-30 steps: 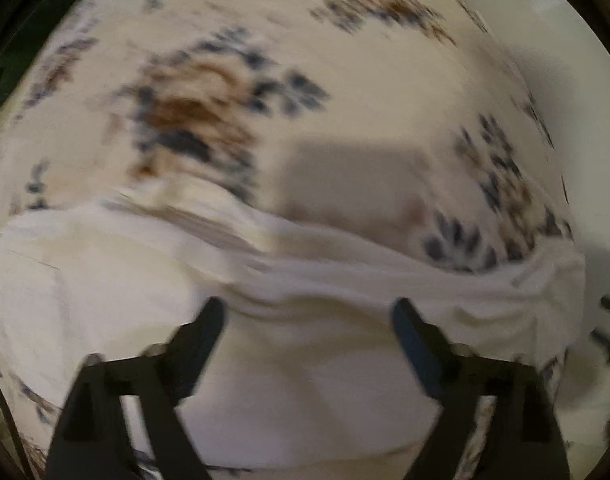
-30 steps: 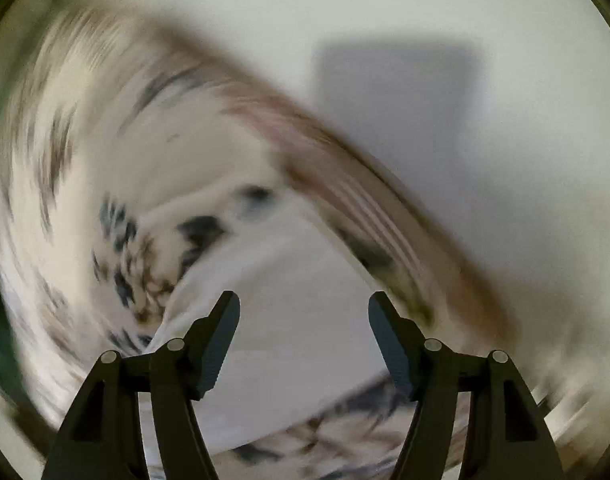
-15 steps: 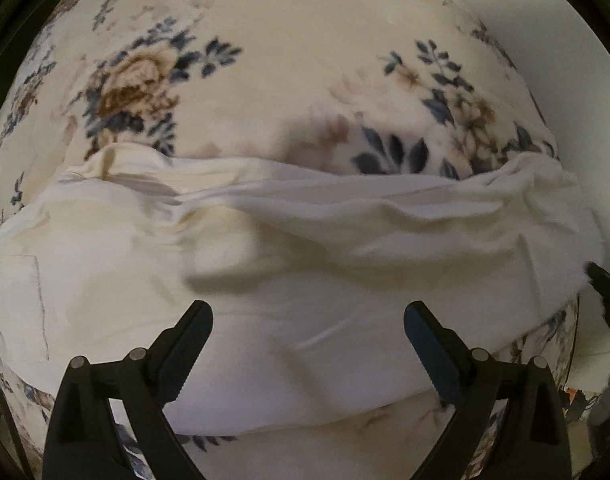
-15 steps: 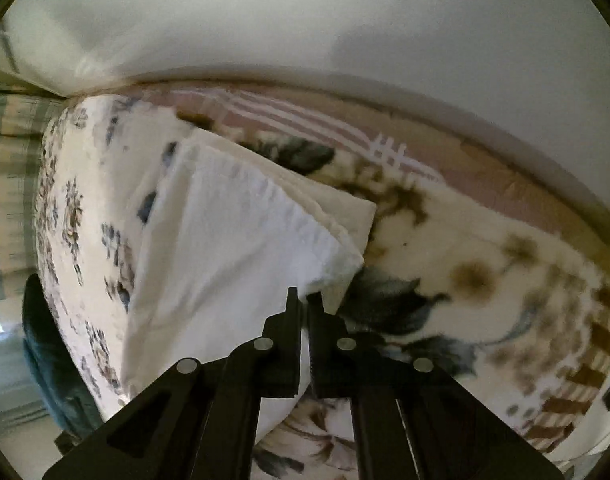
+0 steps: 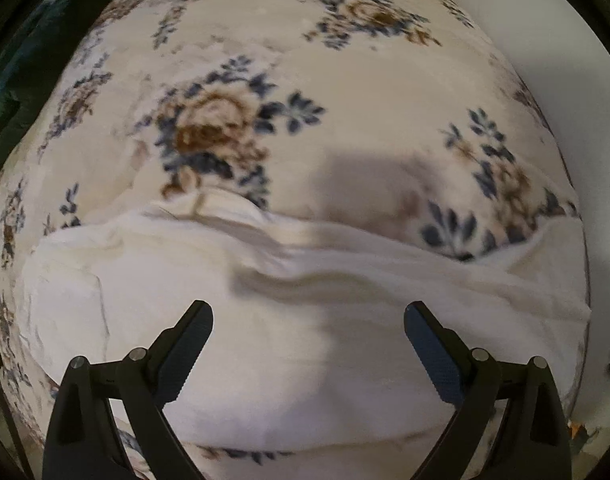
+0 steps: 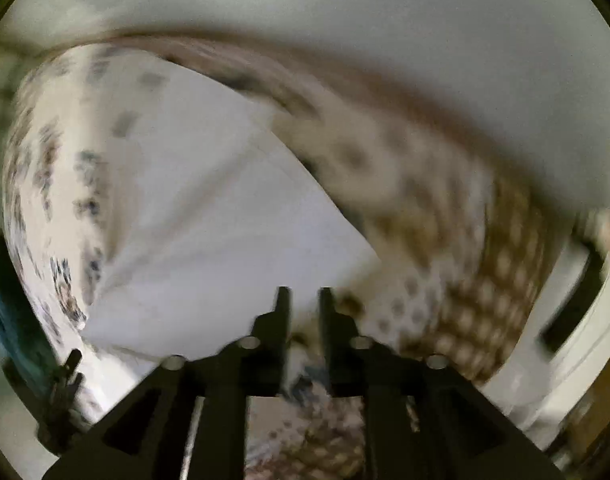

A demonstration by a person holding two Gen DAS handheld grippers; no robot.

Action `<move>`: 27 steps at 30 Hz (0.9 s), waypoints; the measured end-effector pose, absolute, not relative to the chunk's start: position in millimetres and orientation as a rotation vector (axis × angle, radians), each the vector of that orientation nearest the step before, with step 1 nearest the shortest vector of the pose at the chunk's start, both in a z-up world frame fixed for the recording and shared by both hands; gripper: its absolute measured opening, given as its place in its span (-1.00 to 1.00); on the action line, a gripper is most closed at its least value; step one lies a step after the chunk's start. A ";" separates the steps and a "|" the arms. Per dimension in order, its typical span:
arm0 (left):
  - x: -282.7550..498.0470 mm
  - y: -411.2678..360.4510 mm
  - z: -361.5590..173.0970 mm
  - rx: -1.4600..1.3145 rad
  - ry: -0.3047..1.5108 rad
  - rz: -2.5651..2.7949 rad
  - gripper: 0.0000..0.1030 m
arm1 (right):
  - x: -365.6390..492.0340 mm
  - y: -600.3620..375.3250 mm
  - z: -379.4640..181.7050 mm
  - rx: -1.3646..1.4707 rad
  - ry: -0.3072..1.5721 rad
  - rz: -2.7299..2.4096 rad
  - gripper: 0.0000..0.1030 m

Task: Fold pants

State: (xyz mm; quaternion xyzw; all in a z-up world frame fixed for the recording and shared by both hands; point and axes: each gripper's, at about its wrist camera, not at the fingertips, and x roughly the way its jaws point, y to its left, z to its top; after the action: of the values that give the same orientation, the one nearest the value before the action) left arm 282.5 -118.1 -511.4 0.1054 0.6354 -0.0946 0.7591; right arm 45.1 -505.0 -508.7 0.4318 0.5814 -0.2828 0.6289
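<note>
The white pants (image 5: 305, 360) lie folded and rumpled on the floral blanket (image 5: 265, 80), directly below the left gripper (image 5: 309, 316), whose jaws are spread and empty; a pale wall (image 6: 345, 8) rises beyond the bed; their long axis runs crosswise to those jaws; the right gripper (image 6: 304, 300) has jaws just reopening, narrowly parted, gripping nothing.

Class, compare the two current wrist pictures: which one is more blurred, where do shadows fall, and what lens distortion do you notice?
Right wrist view: heavy motion smear over the white pants and blanket; the right gripper is fairly sharp. Left wrist view: milder blur; a boxy shadow falls on the floral blanket and another on the pants, between the left gripper fingers. Both views: fisheye bulge, dark rim.
</note>
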 end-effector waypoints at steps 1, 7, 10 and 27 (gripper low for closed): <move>286.4 -116.1 -512.5 0.229 1.382 -0.194 0.91 | 68.0 -508.5 -502.4 0.996 1.300 -0.602 0.42; 296.8 -107.5 -519.5 0.194 1.380 -0.130 0.91 | 220.4 -515.2 -587.8 1.284 1.396 -0.280 0.49; 295.4 -102.8 -521.9 0.192 1.380 -0.116 0.91 | 257.8 -483.6 -634.5 1.340 1.518 -0.191 0.24; 275.2 -52.4 -548.6 0.172 1.456 -0.054 0.91 | 311.8 -379.4 -616.3 0.810 1.654 0.037 -0.59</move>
State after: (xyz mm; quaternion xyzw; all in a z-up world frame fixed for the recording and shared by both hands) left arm 275.2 -52.4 -548.6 0.0784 0.6643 -0.0247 0.7429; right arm 311.8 -379.4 -616.3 0.3503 0.7148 0.0161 0.6051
